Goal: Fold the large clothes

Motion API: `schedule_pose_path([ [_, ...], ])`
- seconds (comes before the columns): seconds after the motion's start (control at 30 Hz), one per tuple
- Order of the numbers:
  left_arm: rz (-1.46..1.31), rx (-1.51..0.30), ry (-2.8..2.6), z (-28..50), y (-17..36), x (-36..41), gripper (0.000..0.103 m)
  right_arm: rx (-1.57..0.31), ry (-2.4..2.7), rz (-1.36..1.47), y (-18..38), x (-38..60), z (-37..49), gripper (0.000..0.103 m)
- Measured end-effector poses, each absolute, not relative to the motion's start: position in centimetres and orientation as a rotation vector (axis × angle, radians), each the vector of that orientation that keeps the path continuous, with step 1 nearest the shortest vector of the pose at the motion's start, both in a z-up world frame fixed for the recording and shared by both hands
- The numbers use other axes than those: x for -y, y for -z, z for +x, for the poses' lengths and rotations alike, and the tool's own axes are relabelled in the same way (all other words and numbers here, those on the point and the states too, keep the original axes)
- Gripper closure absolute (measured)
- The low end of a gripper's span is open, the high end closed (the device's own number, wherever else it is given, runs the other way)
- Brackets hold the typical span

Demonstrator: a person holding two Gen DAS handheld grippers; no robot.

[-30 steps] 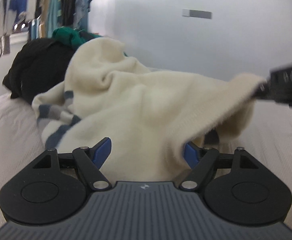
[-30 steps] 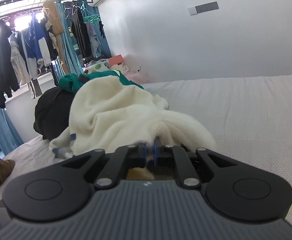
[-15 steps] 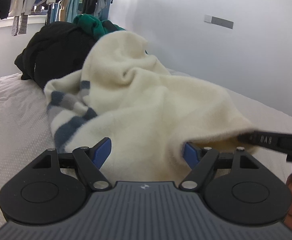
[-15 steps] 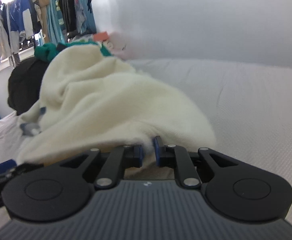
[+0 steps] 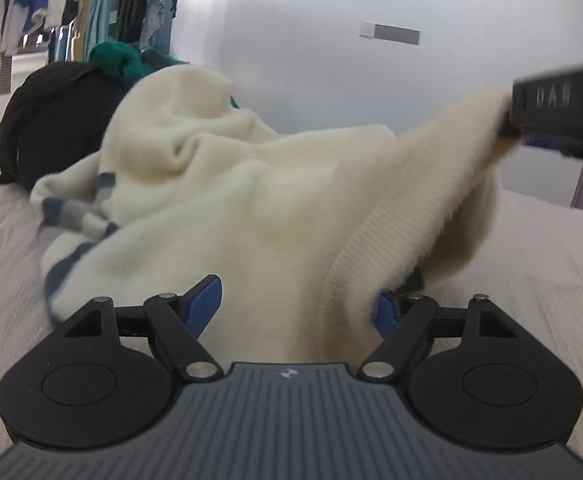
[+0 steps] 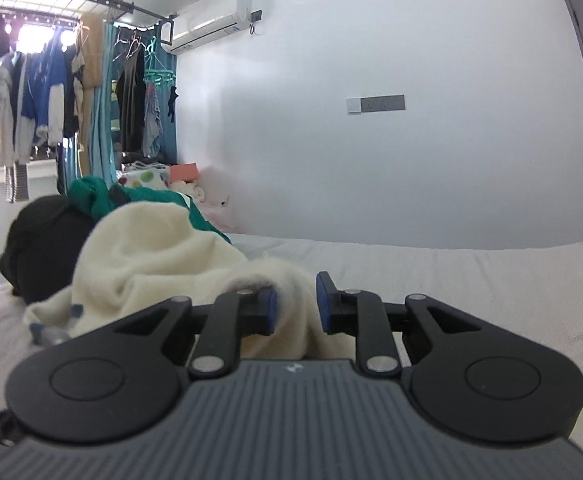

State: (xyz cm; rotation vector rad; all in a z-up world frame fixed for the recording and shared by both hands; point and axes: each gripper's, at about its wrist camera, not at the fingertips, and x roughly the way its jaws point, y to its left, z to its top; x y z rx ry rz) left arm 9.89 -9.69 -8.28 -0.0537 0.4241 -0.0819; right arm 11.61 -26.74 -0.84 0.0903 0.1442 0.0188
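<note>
Left wrist view: white bed point(image 5: 531, 264) fills the frame, cream sweater point(image 5: 251, 200) heaped across it, striped cuff end off to the left, ribbed hem end drawn up to the right. Long axis of the sweater runs left to right across the view, with one end lifted. Behind it a black garment point(image 5: 51, 120) and a green garment point(image 5: 115, 58), apart from the task for now. Right gripper point(image 5: 509, 120) is at the raised hem corner, top right; in the right wrist view its jaws are opening with cream knit between them, pads narrow apart, cloth seemingly slipping free. Left gripper point(image 5: 295, 306) sits low with fingers wide, sweater body lying between them but not pinched; it's the nearer one to the lower hem, directly ahead of it. Likely next: left closes on hem. Hard to tell: blur on the raised corner, sweater's far sleeve hidden, neckline not visible, a bit of hand cut off at right edge.
</note>
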Motion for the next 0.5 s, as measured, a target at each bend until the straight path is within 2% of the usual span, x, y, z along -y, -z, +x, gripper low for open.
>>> schedule_pose_path([
  [0.17, -0.031, -0.411, 0.068, 10.9, 9.1, 9.7, 0.022, -0.15, -0.026, 0.147, 1.3, 27.7, 12.1, 0.08],
  [0.33, -0.161, -0.509, 0.065, 11.3, 10.1, 7.7, 0.021, -0.147, -0.002, 0.149, 1.8, 27.3, 12.1, 0.08],
  [0.5, -0.072, -0.513, 0.048, 11.1, 10.9, 8.8, 0.02, -0.12, 0.006, 0.11, 1.7, 26.0, 11.8, 0.08],
])
